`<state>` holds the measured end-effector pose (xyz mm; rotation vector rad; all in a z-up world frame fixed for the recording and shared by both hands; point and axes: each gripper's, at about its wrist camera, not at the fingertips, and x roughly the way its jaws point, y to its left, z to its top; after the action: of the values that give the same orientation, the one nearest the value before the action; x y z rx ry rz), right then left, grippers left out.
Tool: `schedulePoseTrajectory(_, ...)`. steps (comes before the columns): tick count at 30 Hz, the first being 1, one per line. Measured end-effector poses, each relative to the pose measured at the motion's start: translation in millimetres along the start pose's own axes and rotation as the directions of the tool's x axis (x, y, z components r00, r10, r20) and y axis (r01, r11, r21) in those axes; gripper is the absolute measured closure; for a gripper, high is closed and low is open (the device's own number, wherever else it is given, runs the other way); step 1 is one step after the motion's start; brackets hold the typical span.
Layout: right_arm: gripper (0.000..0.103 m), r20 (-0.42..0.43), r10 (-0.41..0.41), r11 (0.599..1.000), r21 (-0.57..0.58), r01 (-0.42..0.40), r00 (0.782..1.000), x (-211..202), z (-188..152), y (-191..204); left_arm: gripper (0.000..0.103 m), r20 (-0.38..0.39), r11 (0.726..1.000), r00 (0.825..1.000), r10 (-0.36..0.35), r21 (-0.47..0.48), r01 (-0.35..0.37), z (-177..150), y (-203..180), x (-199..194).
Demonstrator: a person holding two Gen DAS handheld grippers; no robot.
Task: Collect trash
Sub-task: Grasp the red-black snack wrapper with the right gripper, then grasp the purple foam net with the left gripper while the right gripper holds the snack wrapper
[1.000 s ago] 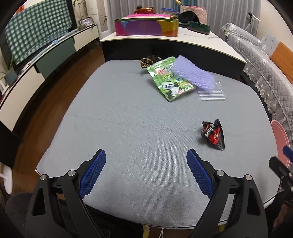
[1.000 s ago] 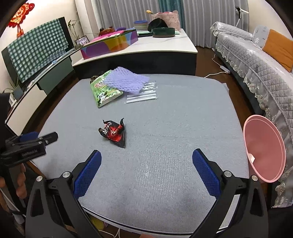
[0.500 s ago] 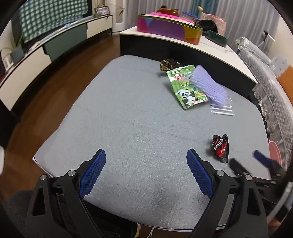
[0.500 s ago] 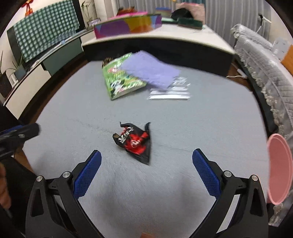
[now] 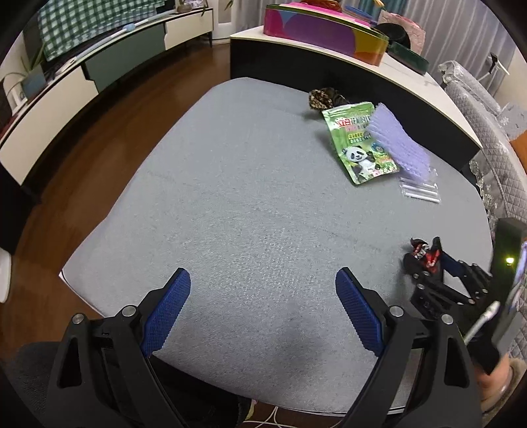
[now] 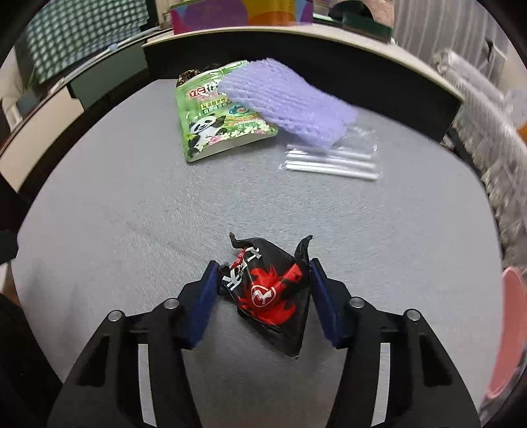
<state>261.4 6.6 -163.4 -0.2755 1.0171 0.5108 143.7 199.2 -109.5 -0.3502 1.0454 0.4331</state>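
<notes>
Your right gripper (image 6: 262, 280) has its jaws part-closed around the black-and-red wrapper (image 6: 268, 294), pads just beside its edges; whether they grip it I cannot tell. The wrapper lies near the table's (image 5: 230, 197) right edge, its white lettering unreadable. Your left gripper (image 5: 263, 306) hangs spread wide over the near edge. Toward the far edge lie a green panda pouch (image 6: 217, 121) with Chinese lettering, purple foam netting (image 6: 290, 105) and a clear packet (image 6: 332, 158).

Grey fabric-topped desk (image 5: 237, 204). Behind it, a long white counter (image 5: 411, 75) carrying a multicoloured box (image 5: 322, 33) and a dark green tray (image 5: 408, 59). Wooden floor (image 5: 108, 108) at left; low sideboard (image 5: 98, 62) with checked cloth (image 5: 92, 23). Quilted grey sofa (image 5: 484, 108) at right.
</notes>
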Motion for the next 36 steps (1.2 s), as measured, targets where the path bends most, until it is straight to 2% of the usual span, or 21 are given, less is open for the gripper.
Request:
schedulePoseTrajectory(3, 0.049, 0.008, 0.009, 1.0, 0.023, -0.009, 1.0, -25.6, 0.0, -16.2, 0.016, 0.01, 1.0, 1.0, -0.001, 0.024, 0.001, -0.7, -7.5, -1.8)
schedulePoseTrajectory(8, 0.049, 0.092, -0.064, 0.997, 0.045, 0.06, 0.994, -95.5, -6.8, -64.5, 0.016, 0.033, 0.996, 0.999, 0.035, 0.075, -0.038, -2.6, -23.4, -2.8)
schedulePoseTrajectory(13, 0.049, 0.16, -0.136, 0.983, 0.146, 0.113, 0.978, -126.2, -10.9, -121.2, 0.016, 0.045, 0.995, 0.998, -0.032, 0.1, 0.027, 10.9, -46.9, -17.6)
schedulePoseTrajectory(17, 0.049, 0.176, -0.163, 0.966, 0.229, 0.12, 0.971, -129.8, -16.0, -153.4, 0.016, 0.032, 0.978, 0.994, -0.102, 0.187, 0.095, 48.3, -87.5, -19.5)
schedulePoseTrajectory(21, 0.049, 0.164, -0.191, 0.951, 0.275, 0.141, 0.968, -129.4, -20.4, -178.0, 0.016, 0.022, 0.954, 0.994, -0.105, 0.284, 0.094, 88.7, -134.5, 7.3)
schedulePoseTrajectory(24, 0.049, 0.162, -0.196, 0.943, 0.303, 0.14, 0.967, -131.0, -24.6, -189.6, 0.016, -0.015, 0.945, 0.99, -0.143, 0.294, 0.141, 116.3, -162.1, 40.3)
schedulePoseTrajectory(27, 0.049, 0.159, -0.2, 0.937, 0.319, 0.141, 0.967, -131.9, -29.2, -199.1, 0.017, -0.013, 0.949, 0.989, -0.147, 0.281, 0.144, 134.6, -178.4, 69.2)
schedulePoseTrajectory(29, 0.049, 0.154, -0.202, 0.935, 0.324, 0.143, 0.967, -130.9, -30.8, -205.2, 0.022, -0.002, 0.95, 0.992, -0.125, 0.289, 0.121, 142.8, -187.0, 85.8)
schedulePoseTrajectory(35, 0.049, 0.139, -0.212, 0.927, 0.341, 0.154, 0.967, -128.6, -33.7, -219.3, 0.035, -0.05, 0.96, 0.995, -0.087, 0.262, 0.097, 159.2, -196.4, 124.1)
schedulePoseTrajectory(36, 0.049, 0.136, -0.215, 0.926, 0.342, 0.158, 0.967, -127.7, -33.8, -220.9, 0.05, -0.053, 0.961, 0.994, -0.091, 0.255, 0.102, 159.9, -195.2, 126.4)
